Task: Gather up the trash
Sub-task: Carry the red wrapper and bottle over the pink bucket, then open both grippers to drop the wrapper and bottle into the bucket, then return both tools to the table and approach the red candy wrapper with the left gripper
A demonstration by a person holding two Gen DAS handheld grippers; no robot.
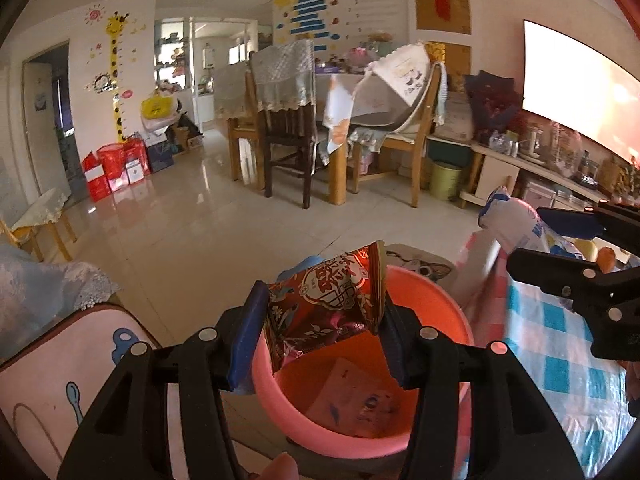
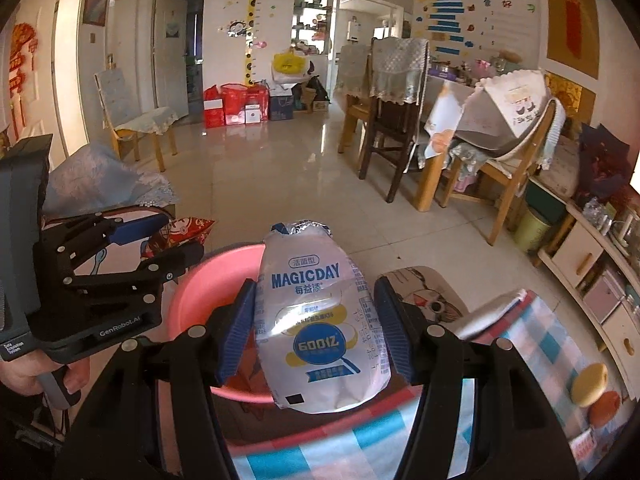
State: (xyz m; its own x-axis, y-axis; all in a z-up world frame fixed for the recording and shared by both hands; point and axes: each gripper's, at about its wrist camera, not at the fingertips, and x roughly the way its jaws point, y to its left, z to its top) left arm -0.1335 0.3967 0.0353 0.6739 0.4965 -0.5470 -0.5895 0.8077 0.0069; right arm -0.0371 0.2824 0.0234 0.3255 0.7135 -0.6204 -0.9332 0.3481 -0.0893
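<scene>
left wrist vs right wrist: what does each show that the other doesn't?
Left wrist only: paper scraps lying inside the pink basin, and the bright screen.

Right wrist only: the MAGICDAY print on the white pouch, the hand holding the left gripper, and two round fruits.

Both: basin, red wrapper in the left gripper, pouch in the right gripper, checked cloth.

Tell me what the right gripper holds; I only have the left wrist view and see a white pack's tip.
Observer: The right gripper is shut on a white MAGICDAY pouch, upright between its pads.
Operator: Is it over the bin?
Observer: Partly: the pink bin shows behind the pouch and to its left, and the pouch's lower end is over the checked cloth.
Operator: Where's my left gripper from there?
Observer: The left gripper sits at the bin's left rim, a red wrapper pinched in it.
</scene>
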